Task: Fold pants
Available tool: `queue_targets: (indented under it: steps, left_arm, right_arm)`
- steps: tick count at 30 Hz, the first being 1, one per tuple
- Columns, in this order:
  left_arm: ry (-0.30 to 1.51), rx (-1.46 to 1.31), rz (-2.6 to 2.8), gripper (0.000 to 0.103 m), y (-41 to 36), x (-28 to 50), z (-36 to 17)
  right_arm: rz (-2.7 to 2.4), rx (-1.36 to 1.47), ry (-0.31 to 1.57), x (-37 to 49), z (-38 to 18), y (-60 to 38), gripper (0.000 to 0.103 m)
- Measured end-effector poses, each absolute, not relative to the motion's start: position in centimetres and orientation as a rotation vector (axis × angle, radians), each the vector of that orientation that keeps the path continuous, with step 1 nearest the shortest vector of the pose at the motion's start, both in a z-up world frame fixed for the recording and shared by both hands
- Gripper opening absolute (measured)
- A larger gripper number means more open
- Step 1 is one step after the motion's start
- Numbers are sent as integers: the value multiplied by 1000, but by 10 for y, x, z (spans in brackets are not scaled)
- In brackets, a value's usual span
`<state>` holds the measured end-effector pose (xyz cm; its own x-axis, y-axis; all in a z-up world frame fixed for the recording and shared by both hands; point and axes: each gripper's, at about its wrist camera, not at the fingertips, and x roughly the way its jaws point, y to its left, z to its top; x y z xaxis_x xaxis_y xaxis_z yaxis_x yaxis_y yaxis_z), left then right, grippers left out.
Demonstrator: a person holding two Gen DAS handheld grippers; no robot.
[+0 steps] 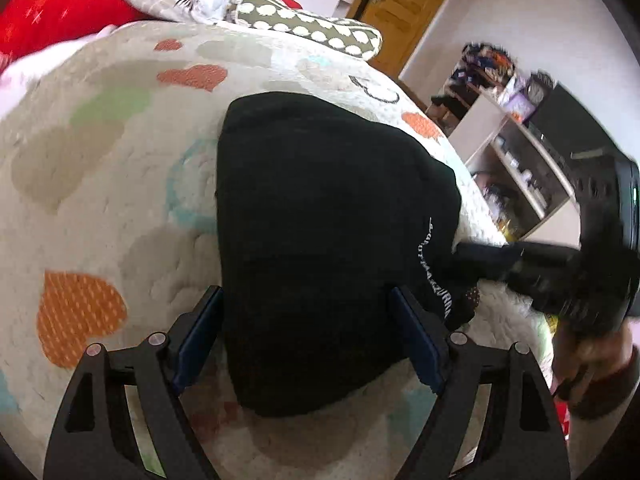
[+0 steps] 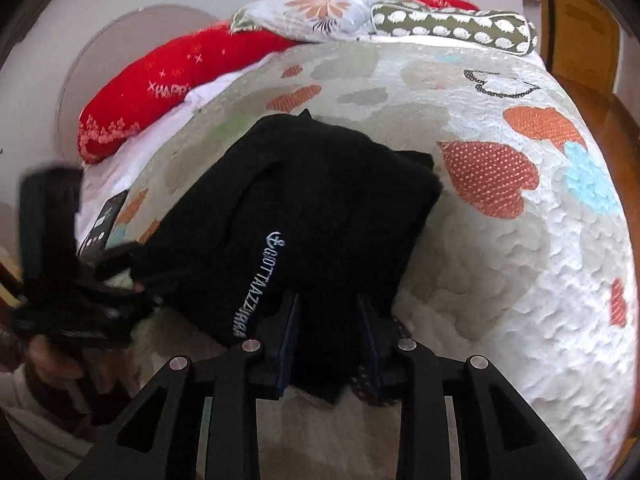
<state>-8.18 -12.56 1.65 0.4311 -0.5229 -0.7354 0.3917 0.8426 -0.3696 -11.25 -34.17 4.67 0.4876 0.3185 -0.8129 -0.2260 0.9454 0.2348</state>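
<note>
Black pants (image 1: 320, 248) folded into a thick bundle on the heart-print quilt (image 1: 100, 184) of the bed.

Left tool (image 1: 306, 334) stands wide, pads either side of the bundle's near end, not pressing. Right tool (image 2: 328, 340) is narrow, pinching the near edge of the pants beside the white lettering (image 2: 256, 284). Red pillow (image 2: 160, 80) lies far left.

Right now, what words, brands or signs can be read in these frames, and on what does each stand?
"QUOTTAAZZURRA", white embroidery under a small anchor sign, roughly as it reads, on the black pants.
"HAPP", cut off by white bedding, with stars, on the red pillow.
Phone screen at the bed's left edge: too small to read.
Shelf items: blurred, unreadable.
</note>
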Motion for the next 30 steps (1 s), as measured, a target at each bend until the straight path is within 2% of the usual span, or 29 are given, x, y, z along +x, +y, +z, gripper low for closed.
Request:
queue_targets:
  steps: [6, 8, 12, 14, 15, 16, 19, 21, 24, 30]
  left_arm:
    - [960, -150, -577, 85, -128, -80, 15]
    - [957, -151, -576, 85, -128, -82, 16]
    - [955, -159, -589, 86, -126, -83, 15]
    - [956, -167, -595, 86, -125, -82, 13]
    - [954, -170, -600, 86, -124, -81, 13]
    - [952, -175, -603, 86, -123, -82, 13]
    - [941, -184, -610, 89, -121, -84, 11]
    - [929, -172, -611, 91, -124, -85, 10]
    - [926, -157, -610, 91, -126, -86, 10]
    - [907, -193, -584, 91, -105, -86, 42]
  right_arm:
    - [418, 53, 823, -54, 106, -329, 35]
    - [452, 23, 813, -26, 104, -313, 47]
    - [530, -69, 960, 37, 65, -270, 48]
    - [580, -106, 1008, 49, 50, -257, 42]
    - [585, -132, 1020, 51, 46, -253, 33]
    - [588, -146, 1022, 50, 44, -251, 12]
    - [587, -145, 985, 51, 51, -251, 10]
    - [550, -142, 974, 56, 43, -251, 1]
    - [496, -119, 1003, 67, 25, -254, 0]
    - [436, 3, 883, 35, 77, -298, 7]
